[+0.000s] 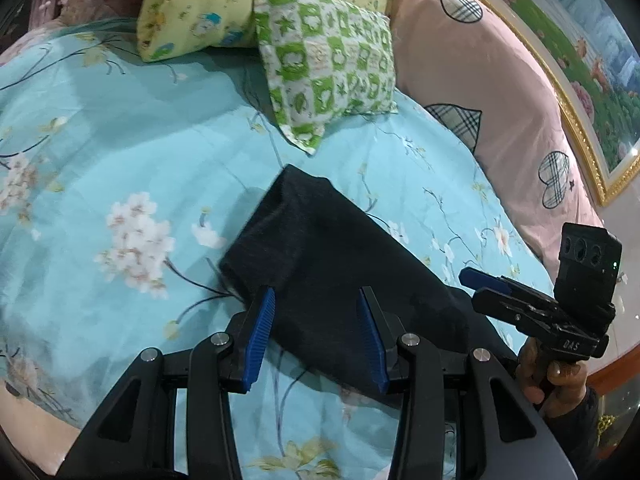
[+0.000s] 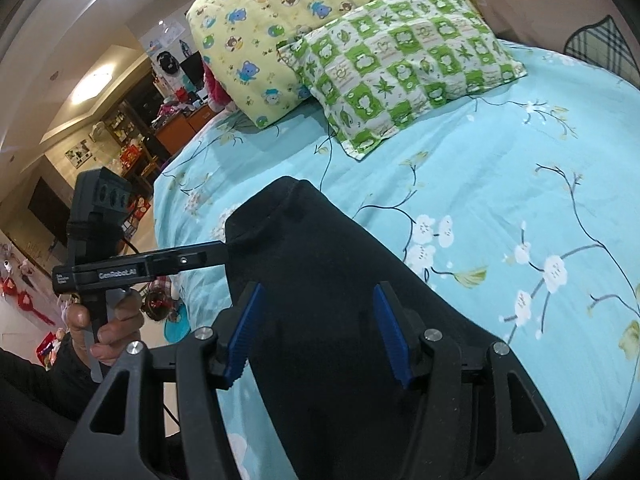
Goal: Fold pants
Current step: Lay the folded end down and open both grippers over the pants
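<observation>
Pants (image 1: 340, 264), dark and folded, are laid on the bed (image 1: 120, 140); left hand-held gripper (image 1: 318, 340) and right hand-held gripper (image 2: 320, 332) are held open, gripping nothing.

A bed (image 2: 500, 184) with a turquoise blossom-print sheet carries a yellow cartoon pillow (image 2: 280, 28) and a green checked pillow (image 2: 404, 60). A pink padded headboard (image 1: 492, 92) curves behind, under a gilt-framed picture (image 1: 592, 80). Ceiling lights (image 2: 96, 80) glow over cluttered shelves (image 2: 128, 120).

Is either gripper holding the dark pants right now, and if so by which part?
Neither: the left gripper and right gripper stand open above the pants, pads pressing on nothing.
</observation>
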### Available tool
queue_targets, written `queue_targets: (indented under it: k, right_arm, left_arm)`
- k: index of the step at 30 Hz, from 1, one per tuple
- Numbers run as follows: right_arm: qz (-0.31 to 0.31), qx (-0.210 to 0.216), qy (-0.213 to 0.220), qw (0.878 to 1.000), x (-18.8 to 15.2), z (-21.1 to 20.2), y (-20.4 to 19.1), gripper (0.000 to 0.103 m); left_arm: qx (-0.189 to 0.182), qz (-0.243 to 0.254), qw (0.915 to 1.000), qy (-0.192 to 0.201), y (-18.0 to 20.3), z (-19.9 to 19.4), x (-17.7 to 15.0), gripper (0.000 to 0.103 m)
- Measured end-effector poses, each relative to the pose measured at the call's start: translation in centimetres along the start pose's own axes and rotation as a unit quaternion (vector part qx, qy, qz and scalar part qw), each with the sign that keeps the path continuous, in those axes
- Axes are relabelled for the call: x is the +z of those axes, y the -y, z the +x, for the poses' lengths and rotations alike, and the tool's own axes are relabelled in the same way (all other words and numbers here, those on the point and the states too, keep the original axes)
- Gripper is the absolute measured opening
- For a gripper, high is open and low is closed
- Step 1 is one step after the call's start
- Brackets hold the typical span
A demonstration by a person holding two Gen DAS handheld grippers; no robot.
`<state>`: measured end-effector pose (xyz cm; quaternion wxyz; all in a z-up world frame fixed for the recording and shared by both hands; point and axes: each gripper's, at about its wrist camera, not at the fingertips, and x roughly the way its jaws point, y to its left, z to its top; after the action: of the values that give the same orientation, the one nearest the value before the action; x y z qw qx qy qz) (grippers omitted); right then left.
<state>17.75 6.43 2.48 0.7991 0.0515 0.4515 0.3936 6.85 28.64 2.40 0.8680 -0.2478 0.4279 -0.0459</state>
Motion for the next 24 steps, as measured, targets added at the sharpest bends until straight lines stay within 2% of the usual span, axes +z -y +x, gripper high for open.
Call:
queue_targets:
  k: [10,24]
  right_arm:
    - [-0.03,0.006,-0.031,0.999,2.5,3.4,-0.4,0.058]
    - [-0.061,0.011,-0.093,0.994,6.3,8.8,0.2,0.058]
  left_arm:
    - [0.014,-0.025,0.9995,-0.01,-2.5,0.6,-0.5,0.043]
    - [0.015,-0.041,0.9981,-0.043,-3.3,3.9,-0.8,0.046]
